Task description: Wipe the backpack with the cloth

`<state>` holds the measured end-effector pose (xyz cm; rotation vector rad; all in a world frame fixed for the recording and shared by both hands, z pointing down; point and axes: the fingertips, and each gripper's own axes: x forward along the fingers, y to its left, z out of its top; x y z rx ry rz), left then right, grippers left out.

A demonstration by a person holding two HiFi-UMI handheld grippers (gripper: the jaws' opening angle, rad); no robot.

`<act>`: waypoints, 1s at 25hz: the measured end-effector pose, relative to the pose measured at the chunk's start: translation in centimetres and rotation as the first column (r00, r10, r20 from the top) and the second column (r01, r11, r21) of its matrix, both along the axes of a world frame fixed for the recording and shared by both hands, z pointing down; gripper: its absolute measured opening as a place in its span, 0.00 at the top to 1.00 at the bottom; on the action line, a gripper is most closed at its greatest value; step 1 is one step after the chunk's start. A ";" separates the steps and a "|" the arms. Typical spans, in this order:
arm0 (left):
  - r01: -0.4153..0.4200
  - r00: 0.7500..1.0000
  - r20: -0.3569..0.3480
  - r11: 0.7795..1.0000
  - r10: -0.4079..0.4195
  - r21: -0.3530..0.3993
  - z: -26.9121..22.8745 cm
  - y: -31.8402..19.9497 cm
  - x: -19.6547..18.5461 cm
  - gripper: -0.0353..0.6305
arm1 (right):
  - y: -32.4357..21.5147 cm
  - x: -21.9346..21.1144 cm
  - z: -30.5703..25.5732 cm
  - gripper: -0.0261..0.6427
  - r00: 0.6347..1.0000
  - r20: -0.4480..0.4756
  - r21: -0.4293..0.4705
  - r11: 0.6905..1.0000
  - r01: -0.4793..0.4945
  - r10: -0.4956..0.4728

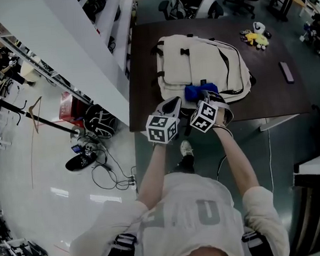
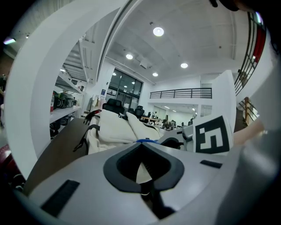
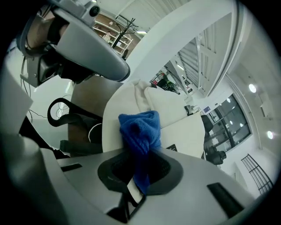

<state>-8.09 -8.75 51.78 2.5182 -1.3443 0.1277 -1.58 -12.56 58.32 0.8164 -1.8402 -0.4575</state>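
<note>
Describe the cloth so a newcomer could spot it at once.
On the dark table lies a cream backpack. At its near edge, the right gripper pinches a small bunched cloth in its jaws. It is the only bright blue thing there.

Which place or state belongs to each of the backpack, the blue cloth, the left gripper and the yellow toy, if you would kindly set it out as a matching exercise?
Things
1. backpack
2. blue cloth
3. left gripper
4. yellow toy

Places or states
A. shut, without the cloth
B. toward the far right corner of the table
C. lying flat on the middle of the table
D. clamped in the right gripper

Pairs: 1-C, 2-D, 3-A, 4-B
</note>
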 end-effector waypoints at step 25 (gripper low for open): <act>-0.225 0.965 0.179 0.955 0.192 0.192 -8.2 -13.7 1.9 0.79 | -7.2 5.9 -9.0 0.90 0.973 0.230 0.031 0.999 -0.033 0.025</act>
